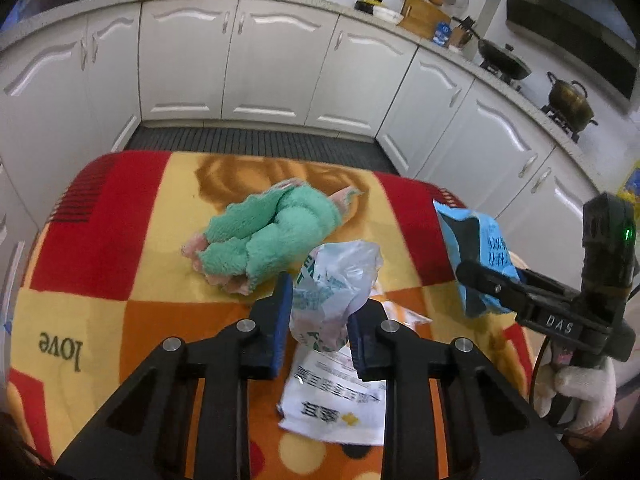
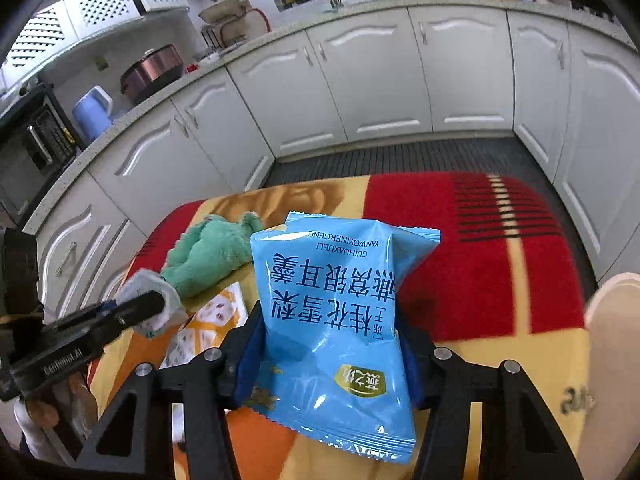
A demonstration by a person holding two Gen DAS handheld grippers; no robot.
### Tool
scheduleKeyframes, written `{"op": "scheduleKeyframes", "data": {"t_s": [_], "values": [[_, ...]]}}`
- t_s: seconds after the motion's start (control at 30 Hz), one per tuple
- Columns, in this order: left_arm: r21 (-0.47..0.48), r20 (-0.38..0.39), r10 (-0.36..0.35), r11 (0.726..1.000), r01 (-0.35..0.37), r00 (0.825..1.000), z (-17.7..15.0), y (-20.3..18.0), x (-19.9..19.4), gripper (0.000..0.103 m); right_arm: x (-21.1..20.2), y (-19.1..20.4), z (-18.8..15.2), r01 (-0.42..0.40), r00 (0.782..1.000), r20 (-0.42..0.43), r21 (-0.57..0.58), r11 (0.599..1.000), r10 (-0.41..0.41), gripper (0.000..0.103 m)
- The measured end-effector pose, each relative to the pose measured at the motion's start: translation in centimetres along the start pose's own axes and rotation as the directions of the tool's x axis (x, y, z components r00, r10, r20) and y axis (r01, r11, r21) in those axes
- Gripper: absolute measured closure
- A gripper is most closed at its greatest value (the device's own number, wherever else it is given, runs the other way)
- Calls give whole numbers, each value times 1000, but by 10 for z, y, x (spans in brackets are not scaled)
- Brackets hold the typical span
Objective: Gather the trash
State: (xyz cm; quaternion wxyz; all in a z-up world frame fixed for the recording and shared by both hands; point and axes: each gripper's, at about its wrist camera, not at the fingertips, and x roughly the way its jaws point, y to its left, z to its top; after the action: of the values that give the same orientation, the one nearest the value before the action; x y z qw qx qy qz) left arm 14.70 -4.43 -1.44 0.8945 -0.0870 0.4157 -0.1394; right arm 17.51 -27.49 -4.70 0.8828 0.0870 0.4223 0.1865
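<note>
Left hand-held gripper (image 1: 318, 322): its blue pads are pinching a crumpled clear plastic wrapper (image 1: 336, 284) with green print, the jaws drawn narrow around it.
Crumpled wrapper: it is sticking up between the pads, just in front of the green cloth (image 1: 266, 236); in the right wrist view it is showing as a pale wad (image 2: 154, 308) at the tip of the left tool.
Right hand-held gripper (image 2: 328, 364): it is holding a blue snack packet (image 2: 336, 320) by its lower part, the pads pressing in on both sides and the packet standing upright, printed face toward the camera.
Blue packet: it is being held above the table, over the right side; the left wrist view is showing it (image 1: 476, 256) at the end of the right tool's fingers.
White wrapper (image 1: 336, 400): it is lying flat on the table below the left jaws, printed side up.
Green cloth: it is lying bunched near the middle of the table, pink trim showing at its edges.
Table (image 1: 100, 240): it is wearing a red, yellow and orange blanket with the word "love" on it.
Gloved hand (image 1: 580, 388): it is gripping the handle of the right tool.
Surroundings: white kitchen cabinets (image 1: 280, 64) are running around the table.
</note>
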Motion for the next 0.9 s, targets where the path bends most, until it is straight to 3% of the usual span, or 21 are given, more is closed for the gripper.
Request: {"op": "scheduleKeyframes", "data": {"t_s": [0.27,0.9], "values": [[65,20,-16,998,15,1000,-5,-38,-16,80,-34,-7,-27,23,1000,20,-8,1000,-23,48],[183,-35,-87,979,92,996,-22,-134,17,80,-92,-70,-63,108,992,58,78,991,-113,48]]}}
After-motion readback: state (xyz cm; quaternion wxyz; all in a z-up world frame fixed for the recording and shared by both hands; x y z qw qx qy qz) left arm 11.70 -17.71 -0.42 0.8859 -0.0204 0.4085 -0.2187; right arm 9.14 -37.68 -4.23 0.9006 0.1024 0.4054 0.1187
